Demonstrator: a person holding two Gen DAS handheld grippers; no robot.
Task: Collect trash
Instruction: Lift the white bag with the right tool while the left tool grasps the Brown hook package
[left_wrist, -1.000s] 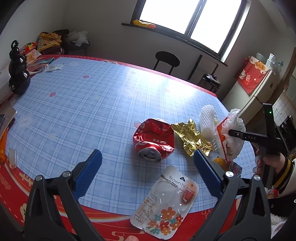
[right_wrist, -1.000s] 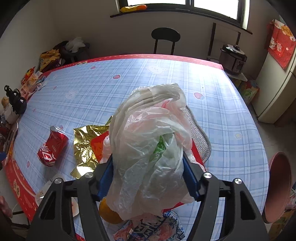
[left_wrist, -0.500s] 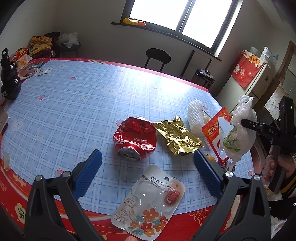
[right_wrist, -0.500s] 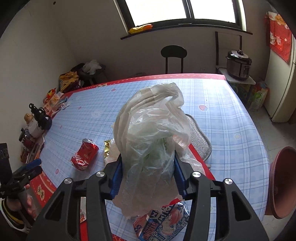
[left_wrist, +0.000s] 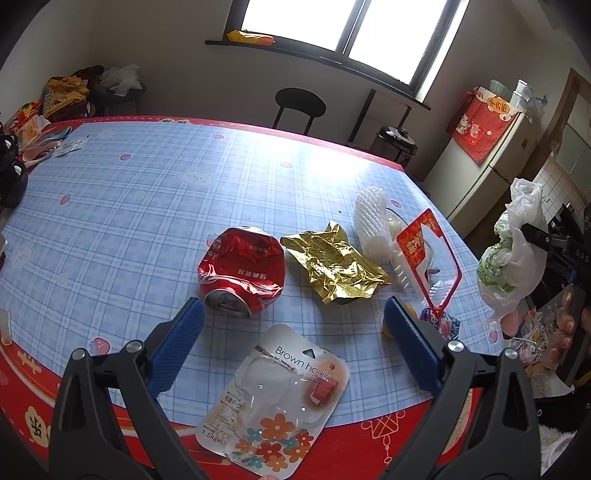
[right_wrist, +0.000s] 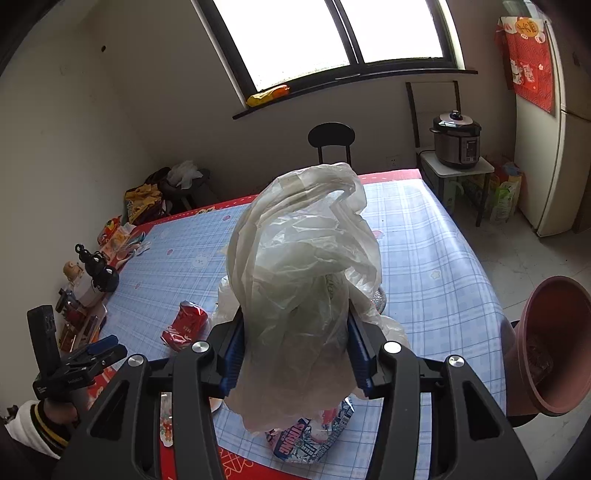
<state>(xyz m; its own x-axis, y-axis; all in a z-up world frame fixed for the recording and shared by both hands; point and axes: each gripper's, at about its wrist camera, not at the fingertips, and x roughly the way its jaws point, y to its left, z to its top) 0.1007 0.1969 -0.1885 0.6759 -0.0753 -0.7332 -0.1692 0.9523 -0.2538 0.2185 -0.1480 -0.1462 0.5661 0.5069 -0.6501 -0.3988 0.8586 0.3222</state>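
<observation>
Up close, right tool (right_wrist: 295, 354) is clamping a crumpled translucent white plastic bag (right_wrist: 299, 295) above the blue-checked bench (right_wrist: 424, 258); left tool (left_wrist: 291, 339) is hovering wide open, empty, over a clear blister pack (left_wrist: 277, 395), a crushed red can (left_wrist: 242, 275) lying beyond.

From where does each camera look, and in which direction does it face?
Left wrist: sits on the open left gripper, facing down over the table at the crushed can; a hand shows.
Right wrist: sits on the right gripper, shut on the plastic bag, facing the window; a sleeve shows.
Shared: can, bag, table.
</observation>
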